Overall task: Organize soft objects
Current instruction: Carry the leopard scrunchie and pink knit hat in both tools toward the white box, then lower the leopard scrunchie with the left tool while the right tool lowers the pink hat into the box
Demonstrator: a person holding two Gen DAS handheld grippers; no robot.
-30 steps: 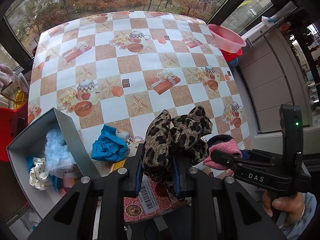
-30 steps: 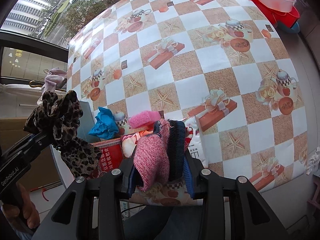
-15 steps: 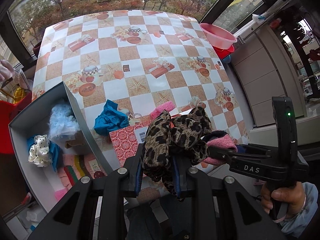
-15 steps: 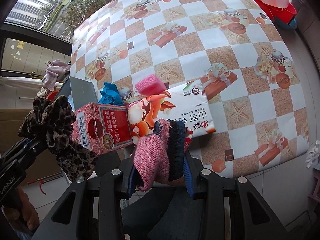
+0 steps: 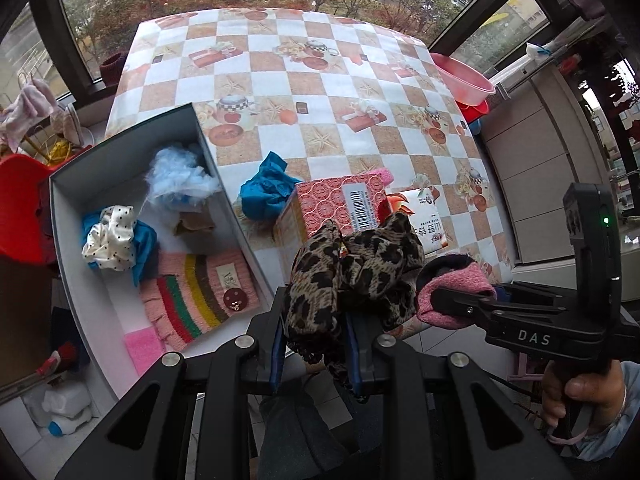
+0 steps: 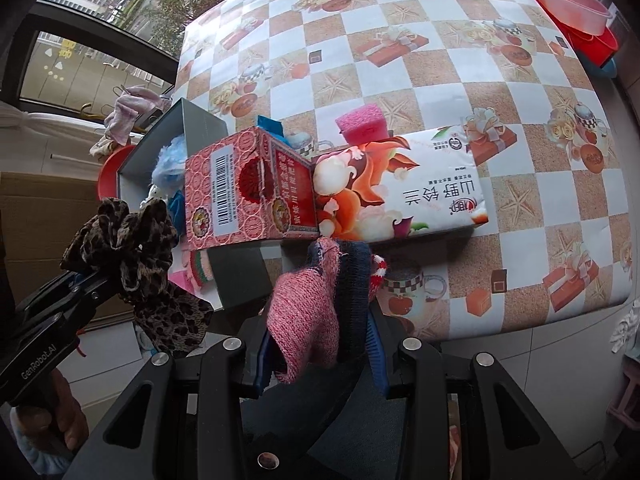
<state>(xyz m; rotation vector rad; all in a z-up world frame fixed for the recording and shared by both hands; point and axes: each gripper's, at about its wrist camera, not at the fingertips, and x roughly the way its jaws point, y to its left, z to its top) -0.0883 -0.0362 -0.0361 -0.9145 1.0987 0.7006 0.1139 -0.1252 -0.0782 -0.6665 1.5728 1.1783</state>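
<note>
Two grippers, each clamped on a soft item, held off the near edge of the checkered table (image 5: pixel 328 92).

The left view alone looks into the grey box (image 5: pixel 80 184): striped knit (image 5: pixel 196 288), blue fluff (image 5: pixel 180 178), polka-dot scrunchie (image 5: pixel 110 238). The right view alone shows the white tissue pack (image 6: pixel 404 196) whole, beside the red carton (image 6: pixel 248 196). The left gripper (image 5: pixel 316 344) grips the leopard scrunchie (image 5: pixel 352 268); the right gripper (image 6: pixel 320 344) pinches the pink-and-navy knit (image 6: pixel 308 312).
</note>
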